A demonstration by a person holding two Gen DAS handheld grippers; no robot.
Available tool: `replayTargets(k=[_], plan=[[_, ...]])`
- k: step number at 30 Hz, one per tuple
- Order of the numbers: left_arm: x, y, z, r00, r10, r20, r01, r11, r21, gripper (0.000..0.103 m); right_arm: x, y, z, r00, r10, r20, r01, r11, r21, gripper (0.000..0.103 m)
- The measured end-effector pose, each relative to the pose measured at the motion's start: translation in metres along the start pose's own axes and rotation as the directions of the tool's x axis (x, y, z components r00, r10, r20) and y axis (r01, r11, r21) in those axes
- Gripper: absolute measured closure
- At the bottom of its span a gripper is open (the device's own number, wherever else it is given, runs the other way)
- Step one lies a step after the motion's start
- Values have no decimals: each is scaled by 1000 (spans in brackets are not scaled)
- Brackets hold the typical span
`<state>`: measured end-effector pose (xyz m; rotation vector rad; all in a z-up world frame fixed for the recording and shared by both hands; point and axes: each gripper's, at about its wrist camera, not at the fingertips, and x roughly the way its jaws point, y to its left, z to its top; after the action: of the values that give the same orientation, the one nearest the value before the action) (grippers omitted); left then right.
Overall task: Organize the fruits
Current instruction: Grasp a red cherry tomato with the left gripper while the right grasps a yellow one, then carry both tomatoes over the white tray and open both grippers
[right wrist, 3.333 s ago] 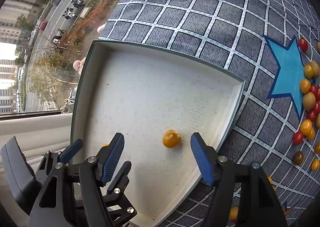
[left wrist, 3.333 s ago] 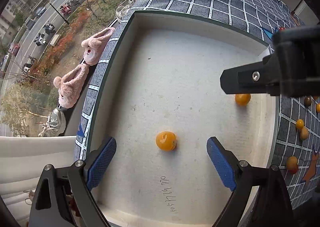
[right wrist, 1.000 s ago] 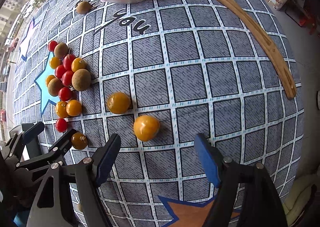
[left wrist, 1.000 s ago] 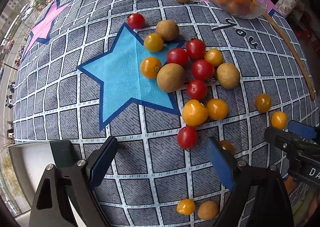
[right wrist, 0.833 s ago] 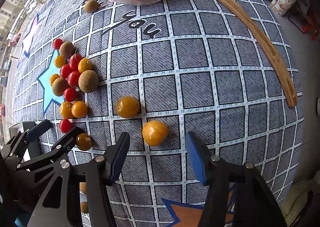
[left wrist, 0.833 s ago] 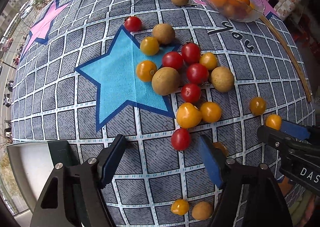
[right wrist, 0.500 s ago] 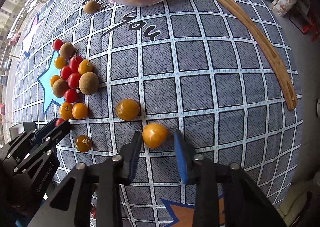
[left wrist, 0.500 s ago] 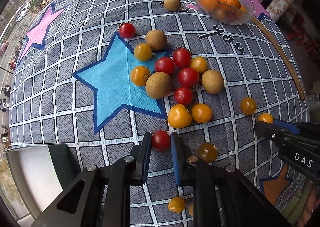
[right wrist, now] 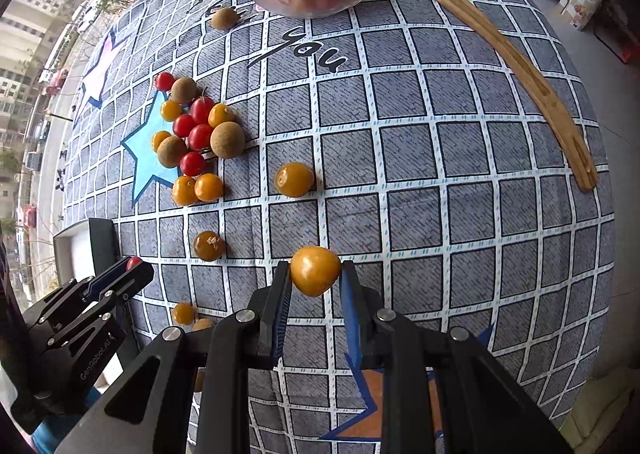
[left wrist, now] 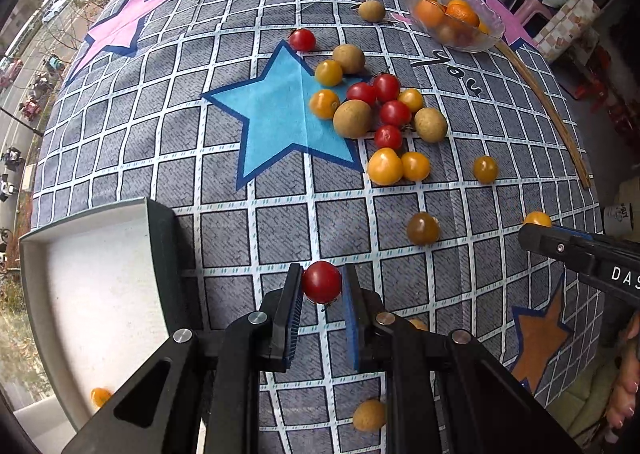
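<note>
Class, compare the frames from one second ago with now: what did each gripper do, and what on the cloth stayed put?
Both grippers closed from wide open. The left gripper took hold of a red tomato, the right gripper an orange tomato. The fruit pile on the blue star, the glass bowl and the tray did not move.

The counter [left wrist: 224, 238] carries a grid-pattern cloth [left wrist: 280, 214]. On the cloth: a fruit cluster [left wrist: 376, 114] at centre, a glass bowl [left wrist: 454, 20] far right, a white tray [left wrist: 96, 286] near left.
</note>
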<state>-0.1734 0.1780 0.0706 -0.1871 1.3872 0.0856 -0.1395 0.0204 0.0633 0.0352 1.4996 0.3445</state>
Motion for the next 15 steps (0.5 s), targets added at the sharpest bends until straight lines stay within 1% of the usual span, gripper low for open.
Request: replayTargets(k=[4,7,11,15], plan=[[-9,11,-10,1000,1,16,-1,1000,-28,82,-7,5,-14,1000,11,2,-11,1000,-20,77],[-15,31,-24,1000,6,25,-5,999,-51,82,-10,15,-19,1000,12,-1,-12,999,-38,77],[-24,52,-36,999,27,38,-24,997,-79,82,-11,35,-18,1000,15,-9,-15,997,-70,77],[-35,74,-48,997,50,53,-44,993,-110,82,-10,62,-21,1000,21,-18,-23,992,-122,77]])
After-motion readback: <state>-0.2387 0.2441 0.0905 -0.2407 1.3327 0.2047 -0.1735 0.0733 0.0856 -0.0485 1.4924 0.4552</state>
